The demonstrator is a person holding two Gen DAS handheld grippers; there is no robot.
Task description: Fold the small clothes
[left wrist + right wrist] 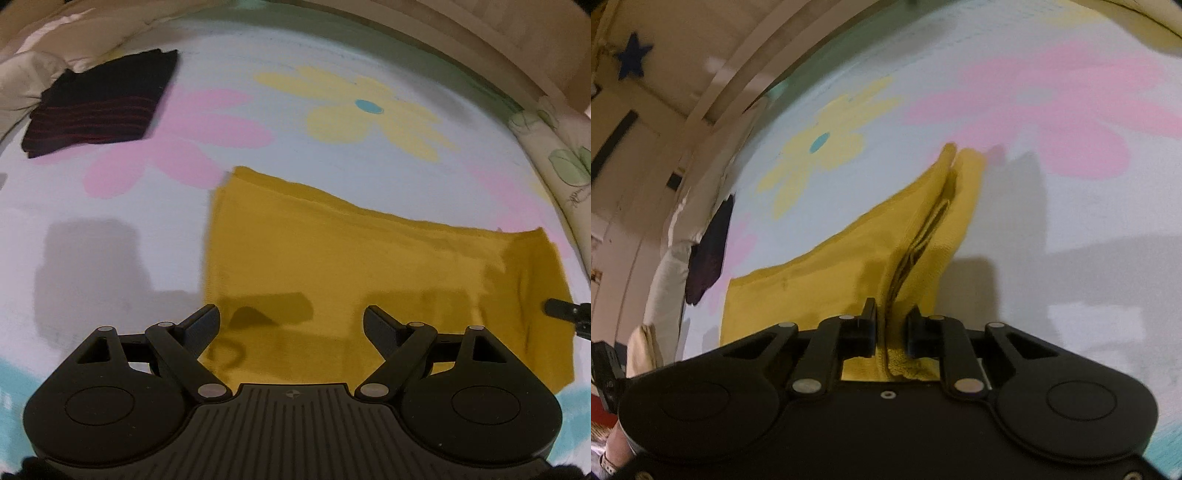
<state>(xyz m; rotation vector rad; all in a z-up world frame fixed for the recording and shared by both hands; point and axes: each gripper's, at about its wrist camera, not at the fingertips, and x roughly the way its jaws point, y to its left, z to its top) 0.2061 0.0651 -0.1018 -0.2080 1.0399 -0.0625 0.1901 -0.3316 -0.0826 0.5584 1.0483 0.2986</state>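
The right gripper is clamped on a raised fold of the yellow cloth, which lies mid-bedsheet toward its near edge, while the left gripper hovers spread apart over it, a folded dark garment lying near the sheet's far left corner.

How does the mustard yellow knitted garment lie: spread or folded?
Partly folded: the mustard yellow knitted garment lies mostly flat, its right edge doubled over and pinched by the right gripper.

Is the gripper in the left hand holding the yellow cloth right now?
No. The left gripper hangs open above the yellow cloth, its fingers spread wide with nothing between them.
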